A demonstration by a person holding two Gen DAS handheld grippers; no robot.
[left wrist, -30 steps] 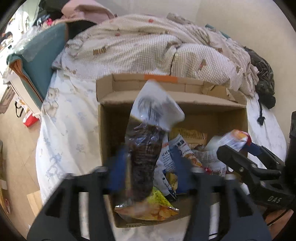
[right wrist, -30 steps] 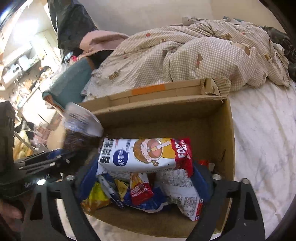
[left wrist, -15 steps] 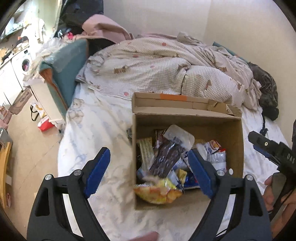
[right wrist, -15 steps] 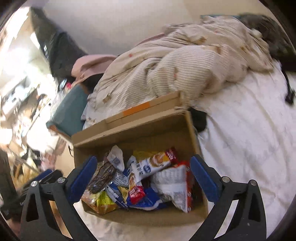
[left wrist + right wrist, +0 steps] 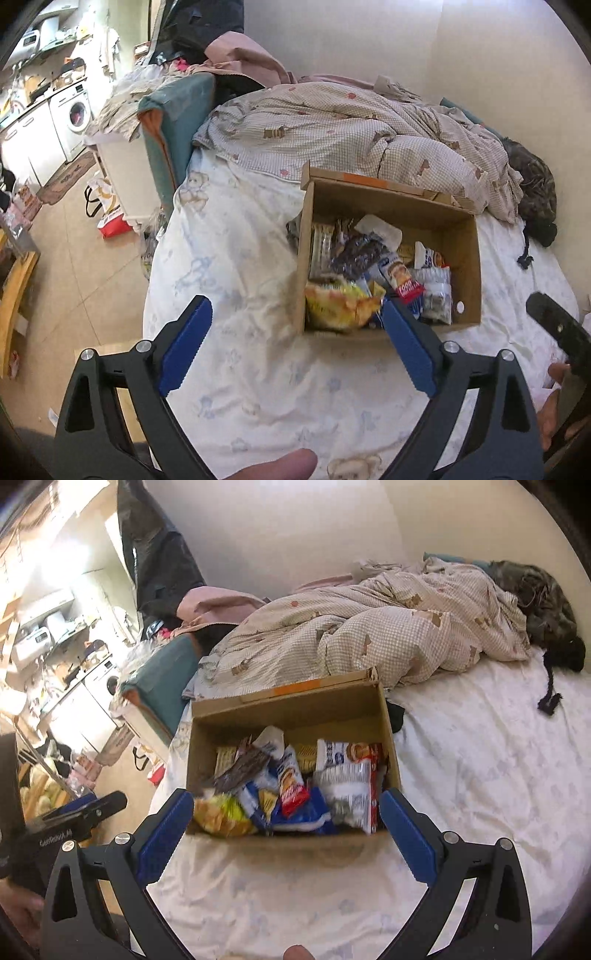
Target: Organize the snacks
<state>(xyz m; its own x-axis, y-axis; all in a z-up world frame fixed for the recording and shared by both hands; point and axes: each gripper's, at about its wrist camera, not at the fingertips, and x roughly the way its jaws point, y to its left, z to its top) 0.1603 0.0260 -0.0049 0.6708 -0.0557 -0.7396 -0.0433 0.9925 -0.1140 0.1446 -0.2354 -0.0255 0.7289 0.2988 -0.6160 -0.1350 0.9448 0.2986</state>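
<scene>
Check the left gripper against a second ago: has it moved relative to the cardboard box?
Yes. The left gripper has backed away from the cardboard box, jaws just opened and empty; the dark snack bag lies inside.

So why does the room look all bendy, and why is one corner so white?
Both wrist views are fisheye, so the walls curve. In the right wrist view the kitchen area is washed out by glare. In the left wrist view the cardboard box looks slightly smeared.
</scene>
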